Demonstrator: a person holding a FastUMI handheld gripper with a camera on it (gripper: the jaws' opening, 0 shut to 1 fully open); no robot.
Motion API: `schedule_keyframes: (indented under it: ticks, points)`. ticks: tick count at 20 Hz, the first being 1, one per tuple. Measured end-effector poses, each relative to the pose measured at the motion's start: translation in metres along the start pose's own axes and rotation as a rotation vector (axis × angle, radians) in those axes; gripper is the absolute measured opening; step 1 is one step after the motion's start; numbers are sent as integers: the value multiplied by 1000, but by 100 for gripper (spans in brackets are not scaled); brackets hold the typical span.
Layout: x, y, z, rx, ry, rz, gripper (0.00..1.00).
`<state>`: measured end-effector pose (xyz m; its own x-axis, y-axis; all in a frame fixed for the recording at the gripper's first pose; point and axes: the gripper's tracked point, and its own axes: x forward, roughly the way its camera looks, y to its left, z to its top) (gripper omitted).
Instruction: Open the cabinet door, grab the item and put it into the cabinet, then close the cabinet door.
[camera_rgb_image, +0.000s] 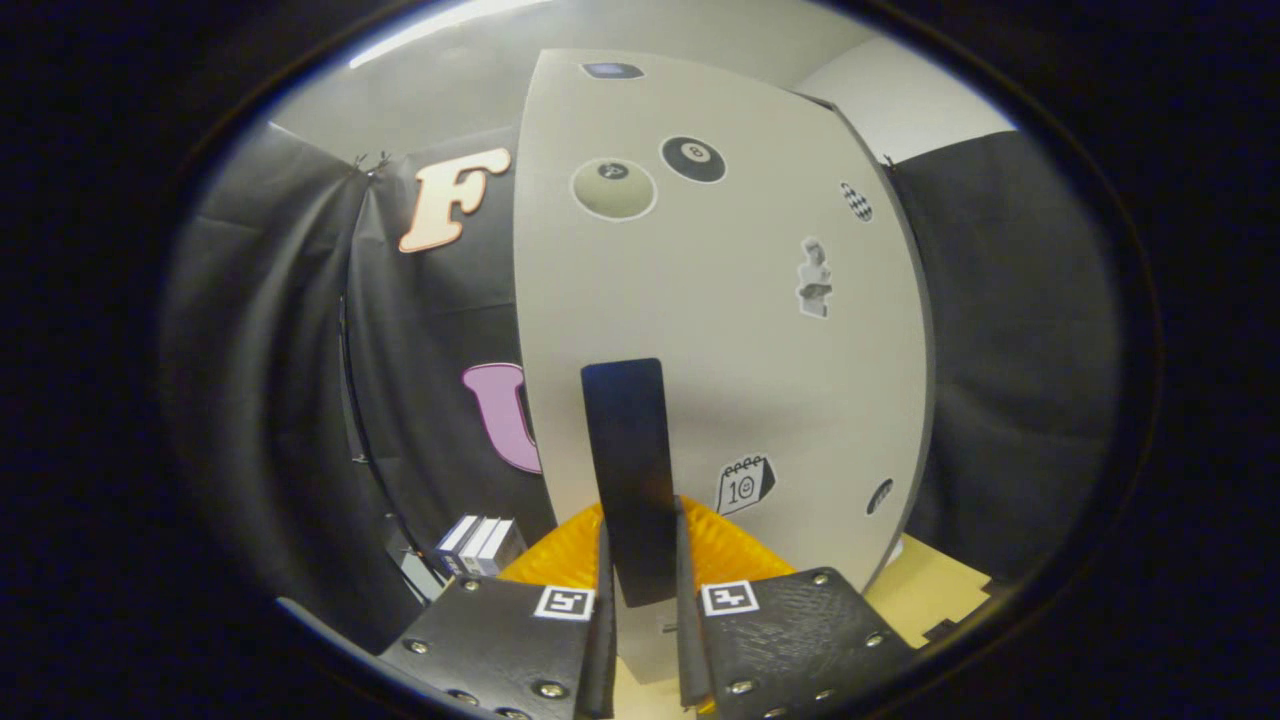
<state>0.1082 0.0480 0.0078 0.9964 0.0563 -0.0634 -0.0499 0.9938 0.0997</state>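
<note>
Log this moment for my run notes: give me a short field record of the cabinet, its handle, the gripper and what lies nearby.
cabinet door: pale panel with stickers, directly ahead of the gripper
handle: dark vertical strip on the door, its lower end between the jaws
gripper: jaws closed in on either side of the handle; firm contact on both sides cannot be confirmed
behind the jaws: orange ribbed part of the gripper body
nearby: small stack of boxes to the left of the door, by the black cloth
surface: light wooden board to the right

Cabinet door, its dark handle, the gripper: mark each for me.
Cabinet door (760, 380): gripper view, bare panel right of the handle.
Handle (630, 450): gripper view, middle of the dark strip.
Gripper (640, 590): gripper view, between its fingertips, shut on the handle.
</note>
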Motion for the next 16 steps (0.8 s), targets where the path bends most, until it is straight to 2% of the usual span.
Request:
schedule_keyframes:
  ticks: [5,6,7,16]
  points:
    - [-43,-28,5,14,9,-19,24]
    - [-29,-31,-1,-1,21,-18,24]
    - [-50,-37,3,4,6,-20,17]
    - [-101,-83,10,20,15,-46,17]
